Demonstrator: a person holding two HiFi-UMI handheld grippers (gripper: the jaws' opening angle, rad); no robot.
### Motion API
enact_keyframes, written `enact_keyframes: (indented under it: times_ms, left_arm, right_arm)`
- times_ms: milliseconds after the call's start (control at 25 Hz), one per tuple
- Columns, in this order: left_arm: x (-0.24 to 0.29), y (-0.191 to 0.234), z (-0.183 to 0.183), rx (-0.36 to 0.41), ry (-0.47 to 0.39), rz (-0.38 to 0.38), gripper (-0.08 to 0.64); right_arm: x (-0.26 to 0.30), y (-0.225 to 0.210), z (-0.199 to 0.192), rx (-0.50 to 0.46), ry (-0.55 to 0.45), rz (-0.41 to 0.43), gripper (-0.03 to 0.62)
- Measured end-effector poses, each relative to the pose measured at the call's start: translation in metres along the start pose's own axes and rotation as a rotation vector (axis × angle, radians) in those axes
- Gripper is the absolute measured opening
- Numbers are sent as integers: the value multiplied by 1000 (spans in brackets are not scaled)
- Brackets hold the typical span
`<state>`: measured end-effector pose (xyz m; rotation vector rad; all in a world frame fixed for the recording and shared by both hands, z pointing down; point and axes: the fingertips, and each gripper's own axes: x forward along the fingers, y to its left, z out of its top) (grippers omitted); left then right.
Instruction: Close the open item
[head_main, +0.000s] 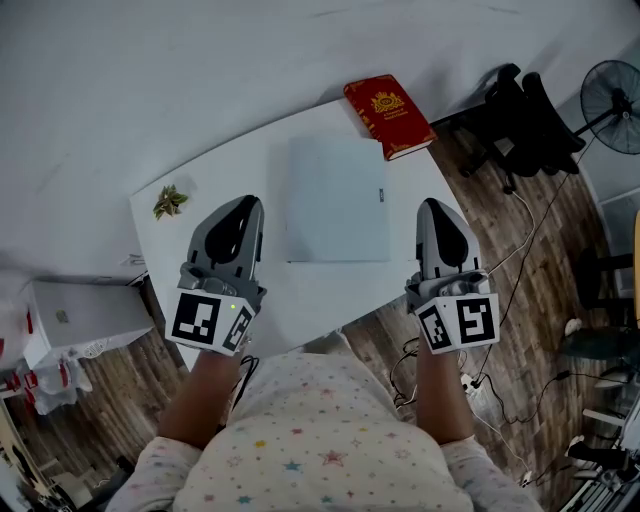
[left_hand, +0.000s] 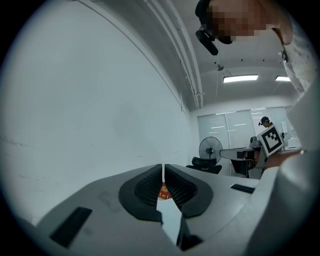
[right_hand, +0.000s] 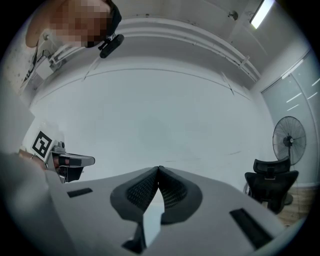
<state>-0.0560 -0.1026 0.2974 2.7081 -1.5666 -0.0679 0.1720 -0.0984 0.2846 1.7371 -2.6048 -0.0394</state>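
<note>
The laptop (head_main: 337, 198) lies flat on the desk (head_main: 240, 170), between the left gripper (head_main: 246, 206) and the right gripper (head_main: 431, 206), slightly ahead of their fingers. Its lid seems already down, so the grippers are probably held aside on purpose. On both, the fingers are pressed together and nothing is held or touched.

My left claw (head_main: 243, 208) and right claw (head_main: 433, 210) wear smooth, matt grey plastic shells. Their pads (left_hand: 149, 186) are black, finely ribbed and look rubbery. The laptop (head_main: 337, 200) has a smooth matt lid, and the table (head_main: 300, 290) has a plain white top. The red book (head_main: 389, 115) has a faintly glossy cover. The floor (head_main: 520, 250) is wood-grain plank, and my shirt (head_main: 320, 440) is soft printed cloth.
</note>
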Motion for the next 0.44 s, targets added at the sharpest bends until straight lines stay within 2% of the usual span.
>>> enact_keyframes:
  times_ms: [440]
  left_arm:
    - [-8, -3, 11, 6, -18, -3, 25]
  right_arm:
    - [-12, 5, 19, -37, -44, -25, 2]
